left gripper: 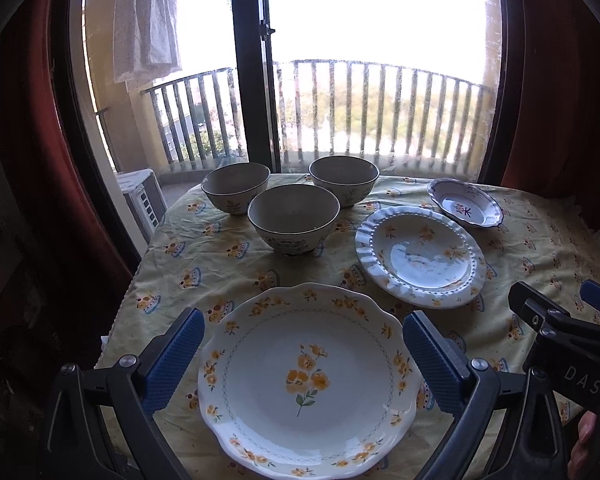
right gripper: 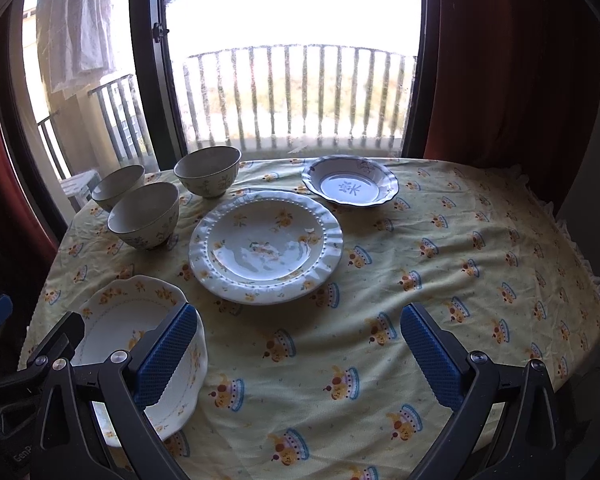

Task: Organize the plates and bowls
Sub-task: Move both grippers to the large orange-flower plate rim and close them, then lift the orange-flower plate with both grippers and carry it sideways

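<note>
A large white plate with yellow flowers (left gripper: 306, 380) lies at the table's near edge; it also shows in the right wrist view (right gripper: 112, 316). My left gripper (left gripper: 302, 356) is open above it, empty. A ruffled white plate (left gripper: 420, 254) (right gripper: 266, 244) lies mid-table. A small blue-rimmed dish (left gripper: 466, 206) (right gripper: 350, 186) lies behind it. Three grey bowls stand at the far left: one nearest (left gripper: 294, 218) (right gripper: 144, 214), one back left (left gripper: 236, 186) (right gripper: 118, 184), one back right (left gripper: 344, 180) (right gripper: 208, 170). My right gripper (right gripper: 300, 356) is open and empty over bare cloth.
The table has a yellow printed cloth (right gripper: 460, 280). A balcony window (left gripper: 340, 60) and red curtains (right gripper: 500, 60) stand behind the table. The right gripper's body (left gripper: 560, 328) shows at the right of the left wrist view.
</note>
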Action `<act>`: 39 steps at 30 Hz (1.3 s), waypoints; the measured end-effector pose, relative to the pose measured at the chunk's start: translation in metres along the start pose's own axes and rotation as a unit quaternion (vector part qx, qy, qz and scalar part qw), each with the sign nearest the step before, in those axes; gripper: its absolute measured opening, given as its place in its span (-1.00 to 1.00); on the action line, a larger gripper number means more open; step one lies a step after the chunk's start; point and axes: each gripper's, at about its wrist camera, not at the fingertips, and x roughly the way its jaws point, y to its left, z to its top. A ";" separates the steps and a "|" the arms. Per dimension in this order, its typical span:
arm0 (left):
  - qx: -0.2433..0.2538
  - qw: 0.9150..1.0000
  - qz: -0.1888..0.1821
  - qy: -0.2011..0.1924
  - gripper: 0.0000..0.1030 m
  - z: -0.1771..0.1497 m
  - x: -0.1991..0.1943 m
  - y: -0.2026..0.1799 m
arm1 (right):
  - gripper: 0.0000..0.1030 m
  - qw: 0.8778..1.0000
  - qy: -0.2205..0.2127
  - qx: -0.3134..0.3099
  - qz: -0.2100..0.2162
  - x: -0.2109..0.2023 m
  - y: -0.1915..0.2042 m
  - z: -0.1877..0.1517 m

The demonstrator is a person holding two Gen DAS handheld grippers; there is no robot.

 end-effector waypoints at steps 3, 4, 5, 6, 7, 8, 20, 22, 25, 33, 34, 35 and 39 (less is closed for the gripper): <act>-0.005 1.000 -0.002 0.029 0.88 0.011 0.016 0.012 | 0.99 1.000 0.015 0.003 0.012 0.010 0.011 0.009; -0.004 0.999 -0.004 0.037 0.87 0.014 0.021 0.016 | 0.99 1.000 0.020 0.005 0.015 0.015 0.016 0.011; -0.004 0.999 -0.010 0.043 0.86 0.017 0.026 0.019 | 0.99 1.000 0.025 0.007 0.017 0.019 0.020 0.013; -0.003 0.999 -0.013 0.048 0.86 0.019 0.031 0.022 | 0.99 0.999 0.028 0.009 0.014 0.024 0.024 0.016; -0.001 0.998 -0.016 0.054 0.86 0.022 0.037 0.025 | 0.98 0.999 0.033 0.011 0.011 0.029 0.029 0.018; 0.002 0.998 -0.019 0.062 0.85 0.024 0.042 0.027 | 0.97 0.999 0.038 0.014 0.008 0.033 0.033 0.019; 0.019 0.987 -0.028 0.155 0.69 0.023 0.107 0.052 | 0.76 0.991 0.127 0.034 -0.005 0.091 0.070 0.014; 0.022 0.984 -0.030 0.172 0.63 0.018 0.116 0.055 | 0.73 0.989 0.144 0.035 -0.009 0.101 0.075 0.010; 0.014 0.978 -0.042 0.204 0.58 0.008 0.127 0.061 | 0.68 0.985 0.168 0.031 -0.014 0.112 0.083 0.002; 0.020 0.965 -0.062 0.254 0.39 -0.006 0.149 0.068 | 0.55 0.975 0.218 0.033 -0.030 0.133 0.099 -0.015; 0.020 0.963 -0.069 0.260 0.30 -0.007 0.153 0.068 | 0.54 0.974 0.222 0.034 -0.033 0.135 0.101 -0.016; 0.019 0.961 -0.075 0.265 0.26 -0.008 0.155 0.069 | 0.54 0.973 0.225 0.033 -0.036 0.137 0.102 -0.017; 0.030 0.957 -0.082 0.276 0.17 -0.011 0.158 0.067 | 0.53 0.970 0.237 0.034 -0.049 0.142 0.106 -0.021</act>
